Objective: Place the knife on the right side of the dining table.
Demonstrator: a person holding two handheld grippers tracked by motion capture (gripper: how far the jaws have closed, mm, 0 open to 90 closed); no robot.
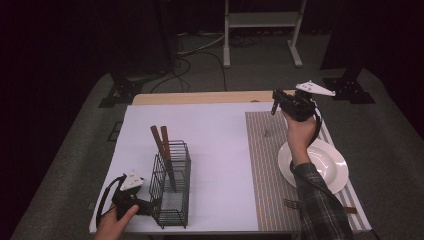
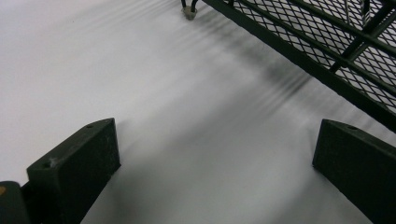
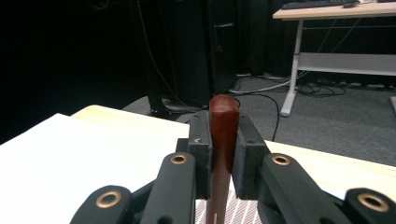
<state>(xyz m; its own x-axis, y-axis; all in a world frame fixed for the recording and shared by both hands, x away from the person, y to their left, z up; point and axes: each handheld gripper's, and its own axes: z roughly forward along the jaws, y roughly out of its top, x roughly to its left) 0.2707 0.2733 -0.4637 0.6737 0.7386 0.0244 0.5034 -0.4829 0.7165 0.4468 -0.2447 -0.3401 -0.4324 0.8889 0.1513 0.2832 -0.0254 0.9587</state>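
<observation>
1. While no brand, label or writing can be read on anything here, the right tool (image 1: 276,103) is held up over the far right part of the desk (image 1: 220,150), above the far end of the striped placemat (image 1: 267,165).
2. Its jaws are clamped together on a reddish-brown wooden handle (image 3: 223,140), seen in the right gripper view.
3. That handle runs lengthwise up between the jaws, its rounded end poking just past their tips toward the dark far side of the room; its lower part drops out of sight behind the tool.
4. What sort of utensil the handle belongs to cannot be told.
5. At the near left, the left tool (image 1: 150,206) rests low by the near end of the black wire caddy (image 1: 172,187).
6. Its jaws stand wide apart with nothing between them, over the white desk cover (image 2: 163,93); the caddy's mesh base (image 2: 327,42) lies just beyond the right-hand jaw.
7. Two brown wooden handles (image 1: 161,140) stand in the caddy, tilted to the far left.
8. A white plate (image 1: 330,167) sits on the placemat's right side, below the person's right forearm.
9. A fork (image 1: 292,203) lies near the placemat's near edge.
</observation>
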